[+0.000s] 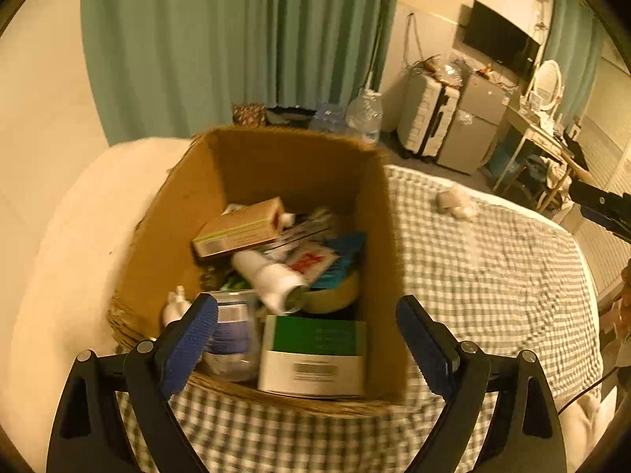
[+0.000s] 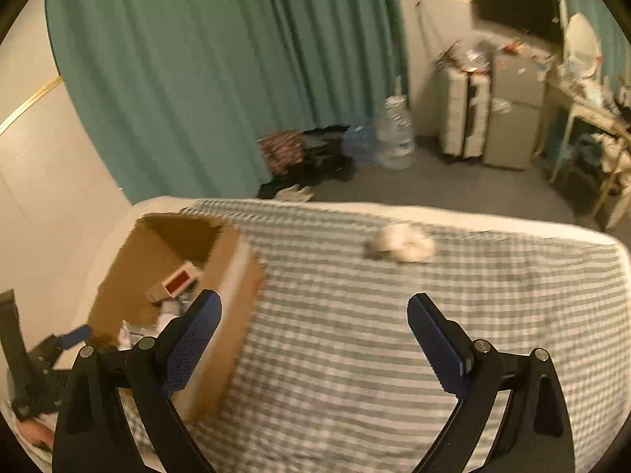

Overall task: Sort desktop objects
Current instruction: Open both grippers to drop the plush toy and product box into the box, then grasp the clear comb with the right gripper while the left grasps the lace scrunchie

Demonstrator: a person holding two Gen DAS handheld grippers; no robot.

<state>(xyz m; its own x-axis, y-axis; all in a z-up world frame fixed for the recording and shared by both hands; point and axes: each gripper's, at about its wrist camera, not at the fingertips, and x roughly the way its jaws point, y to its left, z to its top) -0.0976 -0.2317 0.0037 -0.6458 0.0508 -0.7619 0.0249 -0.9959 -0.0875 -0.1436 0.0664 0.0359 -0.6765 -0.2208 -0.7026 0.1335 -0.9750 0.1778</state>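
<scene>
My left tool (image 1: 307,339) stands wide, its blue pads spread apart with nothing gripped between them, hanging just over the near rim of the cardboard box (image 1: 177,213). The box sits open on the bed (image 1: 493,276), which is covered by a green-and-white checked sheet. Inside the box things lie in a heap: a green-and-white carton (image 1: 315,354) at 6 o'clock against the near wall, a white bottle (image 1: 272,276) lying tilted in the middle, a tan carton (image 1: 240,228) at 11 o'clock of it, a red-and-white packet (image 1: 311,262) and something blue (image 1: 343,252) at 2 o'clock. A clear jar with a blue label (image 1: 232,331) lies at 7 o'clock, partly behind my left pad.

My right tool (image 2: 315,339) is also wide and holds nothing; it hangs over bare checked sheet. In its view the box (image 2: 232,295) lies at 9 o'clock, just beside the left pad, with a small red-faced carton (image 2: 177,283) showing inside. The picture is blurred.

A crumpled white wad (image 2: 400,246) lies alone on the sheet at 1 o'clock of my right tool, well apart from the box; what it is made of I cannot tell. Beyond the bed hang teal curtains (image 2: 197,79), and large water bottles (image 2: 396,138) stand on the floor.
</scene>
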